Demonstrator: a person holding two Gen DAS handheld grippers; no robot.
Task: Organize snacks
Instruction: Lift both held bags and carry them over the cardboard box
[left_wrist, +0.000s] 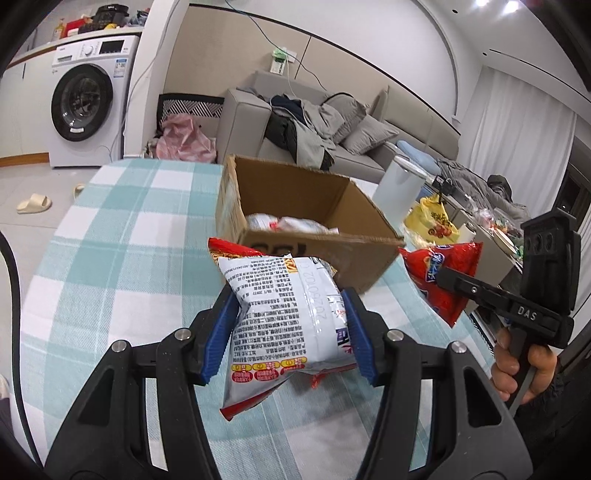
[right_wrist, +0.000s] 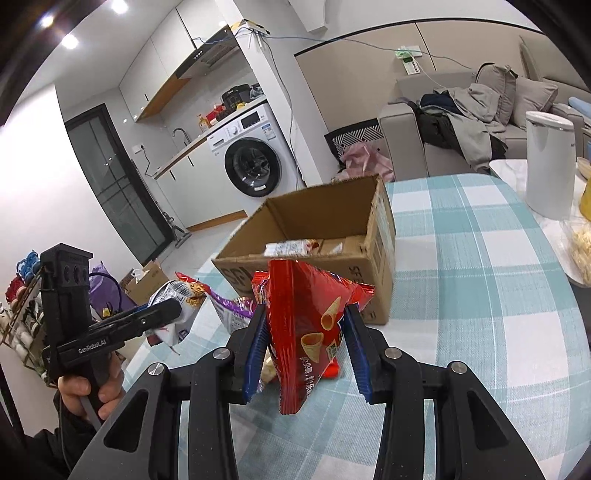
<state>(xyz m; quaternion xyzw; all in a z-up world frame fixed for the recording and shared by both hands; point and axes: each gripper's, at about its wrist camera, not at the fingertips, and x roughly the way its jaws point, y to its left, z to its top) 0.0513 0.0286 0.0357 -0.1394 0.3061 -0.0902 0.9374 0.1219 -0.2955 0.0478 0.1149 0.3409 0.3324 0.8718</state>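
Inside the cardboard box (left_wrist: 295, 206) lie a few snack packets (left_wrist: 291, 223).

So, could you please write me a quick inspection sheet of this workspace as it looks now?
Surface: checked tablecloth, teal and white.
Job's things: open cardboard box with packets inside; white snack bag and red snack bag held up.
Clutter: purple packet beside the box; white canister.
Grippers: left gripper shut on white snack bag; right gripper shut on red snack bag.
Cables: blue cable along the wall.
Surroundings: washing machine, sofa with clothes.
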